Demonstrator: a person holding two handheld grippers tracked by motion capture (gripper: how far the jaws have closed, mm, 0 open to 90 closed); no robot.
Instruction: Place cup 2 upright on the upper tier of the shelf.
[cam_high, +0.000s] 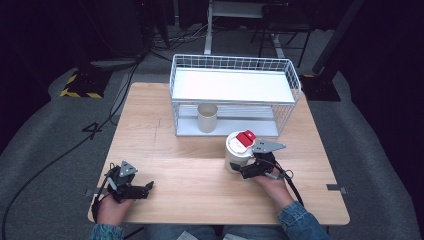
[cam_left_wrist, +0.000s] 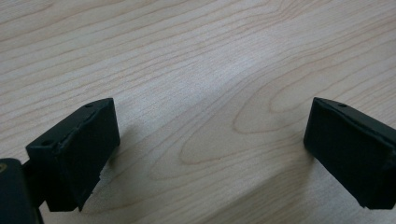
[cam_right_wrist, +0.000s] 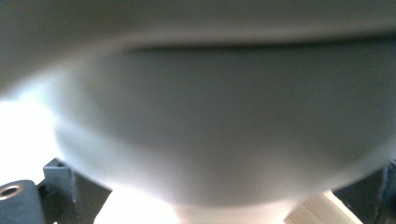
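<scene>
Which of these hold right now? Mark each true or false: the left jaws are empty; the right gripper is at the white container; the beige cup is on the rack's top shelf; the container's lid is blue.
1. The left gripper has nothing between its jaws. True; bare table shows between them.
2. The right gripper is at the white container. True.
3. The beige cup stands on the wire rack top shelf. False; it stands on the lower level.
4. The container's lid piece is blue. False; it is red.
</scene>
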